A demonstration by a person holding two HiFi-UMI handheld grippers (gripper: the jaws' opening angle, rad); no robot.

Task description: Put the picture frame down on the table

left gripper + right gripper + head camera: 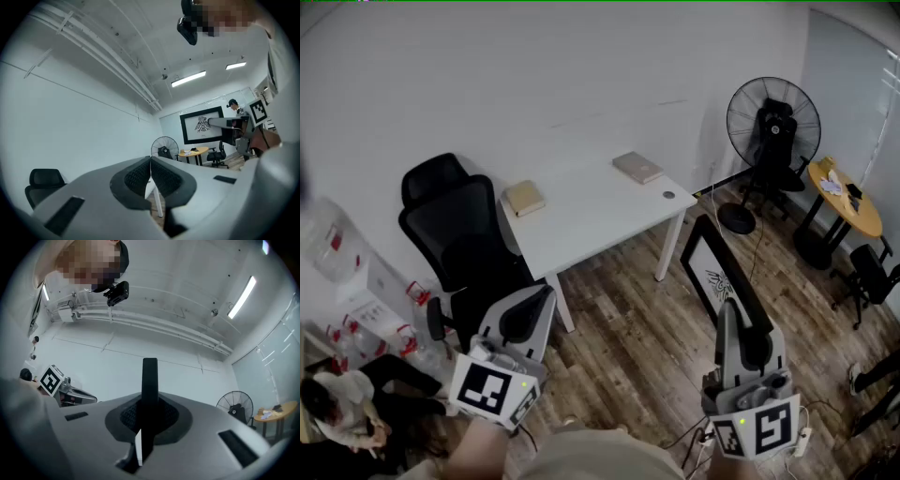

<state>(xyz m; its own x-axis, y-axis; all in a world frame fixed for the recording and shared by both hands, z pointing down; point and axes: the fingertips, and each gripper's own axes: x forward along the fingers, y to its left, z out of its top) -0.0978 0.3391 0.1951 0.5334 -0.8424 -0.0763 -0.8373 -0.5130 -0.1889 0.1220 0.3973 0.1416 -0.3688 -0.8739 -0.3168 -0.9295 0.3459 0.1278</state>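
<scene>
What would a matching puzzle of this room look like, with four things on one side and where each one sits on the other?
Things:
1. picture frame
2. fan
3. black chair
4. tan book

Places:
a. lying on the white table
b. clamped in the right tool, above the floor
c. beside the white table's left end
d. standing on the floor between the white table and the round wooden table

Pairs: 1-b, 2-d, 3-c, 4-a.

Grey left claw (532, 302), grey right claw (728, 314), black-white marker cubes (492, 389)
</scene>
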